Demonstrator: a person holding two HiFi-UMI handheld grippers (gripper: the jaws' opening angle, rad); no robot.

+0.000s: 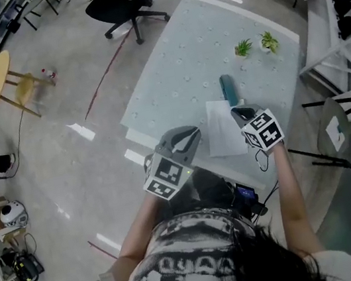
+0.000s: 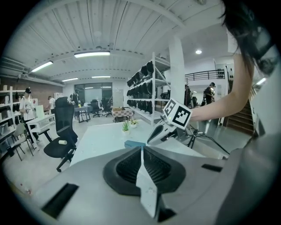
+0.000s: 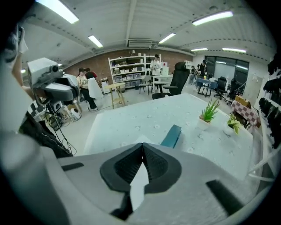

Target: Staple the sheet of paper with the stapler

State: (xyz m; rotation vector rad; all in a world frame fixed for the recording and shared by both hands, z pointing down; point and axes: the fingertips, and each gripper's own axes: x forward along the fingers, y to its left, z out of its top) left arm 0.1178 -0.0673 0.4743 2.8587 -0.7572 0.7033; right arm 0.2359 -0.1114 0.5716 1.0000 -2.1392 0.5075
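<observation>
The left gripper's (image 2: 142,153) jaws are sitting pressed together with nothing between them, and the right gripper's (image 3: 142,151) jaws are meeting the same way, also empty. In the head view both are hanging over the near edge of the table (image 1: 172,83), the right one above the near right corner of the sheet of paper (image 1: 222,131).

The paper is lying flat and white near that edge, unfolded. The stapler (image 1: 228,90), a slim teal one, is lying at the sheet's far edge, but contact between them is not clear. Two small potted plants (image 1: 243,47) are standing well beyond it.

Neither gripper is working on anything, so this reads as a pause outside the stapling itself; whether a staple is already in cannot be made out. If not, the next move is probably calling for opened jaws, one gripper steadying the sheet and the other bringing the stapler's mouth over a corner and pressing down.
</observation>
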